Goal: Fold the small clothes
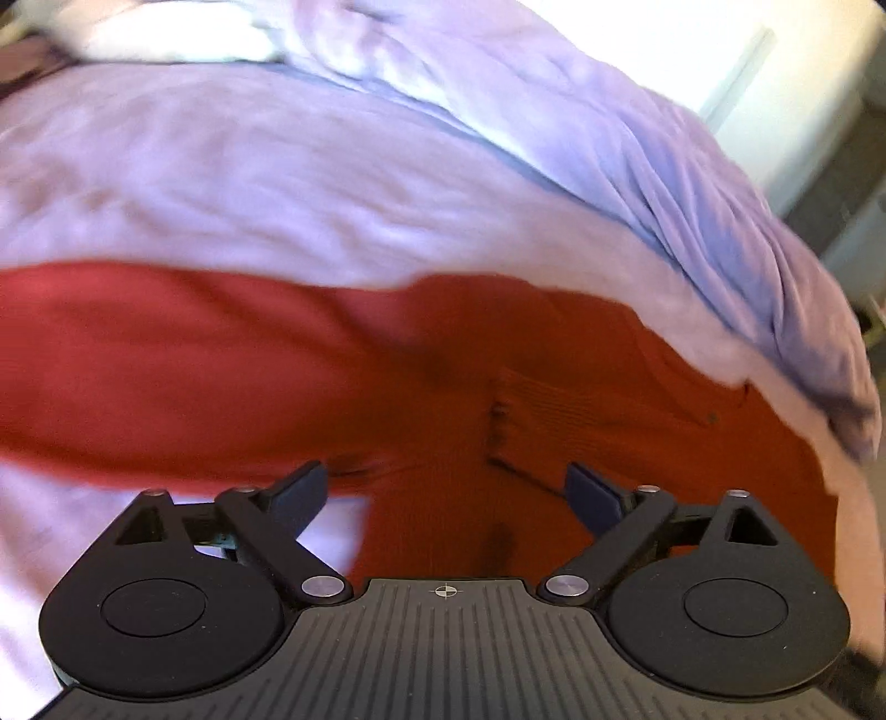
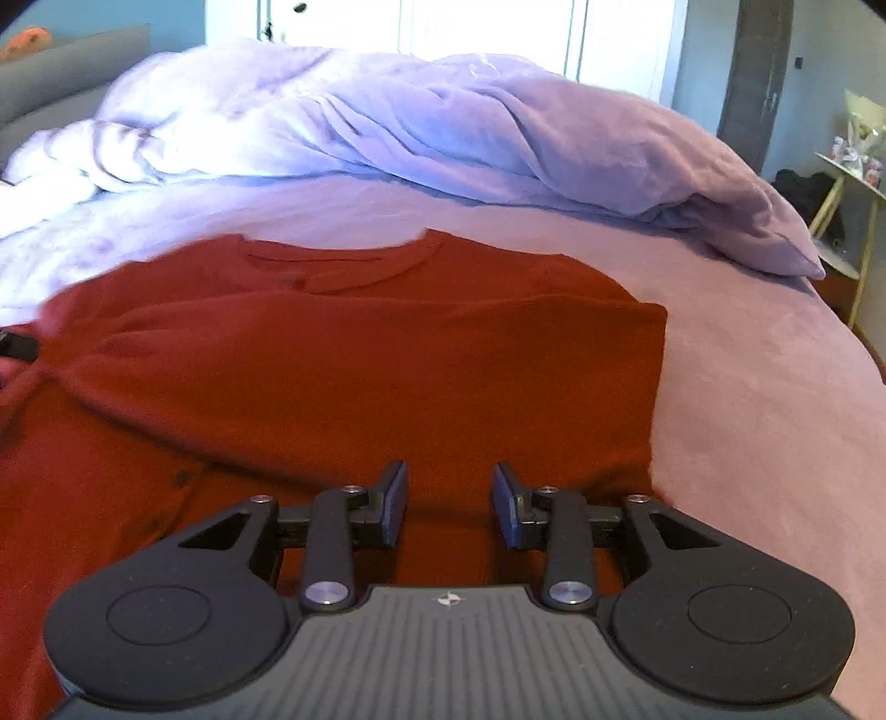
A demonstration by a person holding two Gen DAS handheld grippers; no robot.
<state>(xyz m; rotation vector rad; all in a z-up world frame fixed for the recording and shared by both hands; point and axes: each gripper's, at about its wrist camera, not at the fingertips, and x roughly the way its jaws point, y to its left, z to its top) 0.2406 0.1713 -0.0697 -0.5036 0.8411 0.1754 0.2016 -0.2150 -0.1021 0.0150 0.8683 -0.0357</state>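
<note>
A red knit sweater [image 2: 354, 360] lies flat on a bed, its neckline toward the far side and a sleeve folded across the body. In the left wrist view the sweater [image 1: 387, 354] is blurred, with a ribbed cuff [image 1: 554, 410] near the middle. My left gripper [image 1: 446, 487] is wide open just above the sweater, holding nothing. My right gripper [image 2: 449, 493] is open with a narrower gap, low over the sweater's near part, holding nothing. A small part of the left gripper shows at the left edge of the right wrist view.
The bed has a lilac sheet [image 2: 747, 387]. A rumpled lilac duvet [image 2: 387, 133] is heaped along the far side. A small side table [image 2: 853, 183] with items stands at the right, beyond the bed's edge. White doors [image 2: 498, 33] are behind.
</note>
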